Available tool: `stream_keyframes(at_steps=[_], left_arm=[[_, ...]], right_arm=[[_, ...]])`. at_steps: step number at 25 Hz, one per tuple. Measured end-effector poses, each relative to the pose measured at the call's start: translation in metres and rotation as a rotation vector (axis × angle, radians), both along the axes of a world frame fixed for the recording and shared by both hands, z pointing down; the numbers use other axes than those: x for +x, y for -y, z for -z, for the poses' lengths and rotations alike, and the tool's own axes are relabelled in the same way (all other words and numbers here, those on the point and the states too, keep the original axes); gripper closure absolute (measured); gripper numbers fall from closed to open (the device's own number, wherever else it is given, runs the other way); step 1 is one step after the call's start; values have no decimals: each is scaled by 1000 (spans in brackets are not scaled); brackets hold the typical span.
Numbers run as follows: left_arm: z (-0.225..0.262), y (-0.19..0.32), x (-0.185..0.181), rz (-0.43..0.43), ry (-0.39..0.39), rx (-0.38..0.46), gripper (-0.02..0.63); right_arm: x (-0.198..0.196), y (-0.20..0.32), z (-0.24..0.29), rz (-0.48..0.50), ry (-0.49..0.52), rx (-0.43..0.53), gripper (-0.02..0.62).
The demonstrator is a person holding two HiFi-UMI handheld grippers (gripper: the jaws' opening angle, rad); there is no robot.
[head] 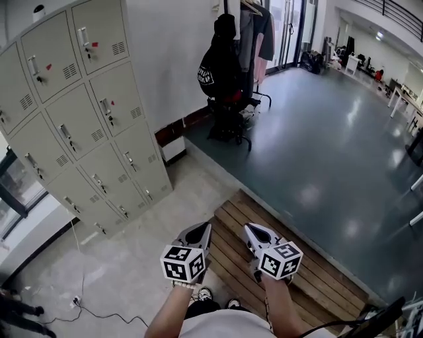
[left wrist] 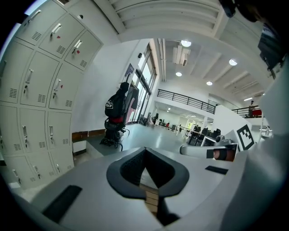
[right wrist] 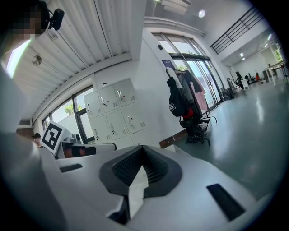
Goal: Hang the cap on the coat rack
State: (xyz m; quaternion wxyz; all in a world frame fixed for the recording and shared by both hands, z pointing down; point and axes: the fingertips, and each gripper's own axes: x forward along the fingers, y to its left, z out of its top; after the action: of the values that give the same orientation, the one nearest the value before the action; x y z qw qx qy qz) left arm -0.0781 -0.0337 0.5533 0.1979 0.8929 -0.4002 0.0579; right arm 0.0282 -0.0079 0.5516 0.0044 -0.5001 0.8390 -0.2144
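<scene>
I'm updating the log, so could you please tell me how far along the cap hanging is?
Done: nothing I can confirm; no cap is clearly visible on the rack, which carries dark clothes. In hand: nothing; left gripper and right gripper are shut and empty, far from the rack. Left: likely fetching the cap and hanging it.

Left tool (head: 202, 229), right tool (head: 252, 230) (both closed)

Left tool (head: 203, 231), right tool (head: 251, 231), seemingly shut, over decking (head: 310, 267)

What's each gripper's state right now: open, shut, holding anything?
Left gripper: shut, nothing between the jaws.
Right gripper: shut, nothing between the jaws.
</scene>
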Motion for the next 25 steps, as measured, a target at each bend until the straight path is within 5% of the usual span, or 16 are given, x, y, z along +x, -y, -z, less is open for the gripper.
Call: stream_keyframes(at_steps=[5,11,25], left_arm=[[0,-8,-9,23,-7,-4,603],[8,-6,-10,22,6,13,603],[10,5,-8,33,16,27,602]], right_arm=[[-10,-8,6,27,26,14,592],[-11,-10,8,27,-62,27,593],[7,6,11,-26,-22,30,593]])
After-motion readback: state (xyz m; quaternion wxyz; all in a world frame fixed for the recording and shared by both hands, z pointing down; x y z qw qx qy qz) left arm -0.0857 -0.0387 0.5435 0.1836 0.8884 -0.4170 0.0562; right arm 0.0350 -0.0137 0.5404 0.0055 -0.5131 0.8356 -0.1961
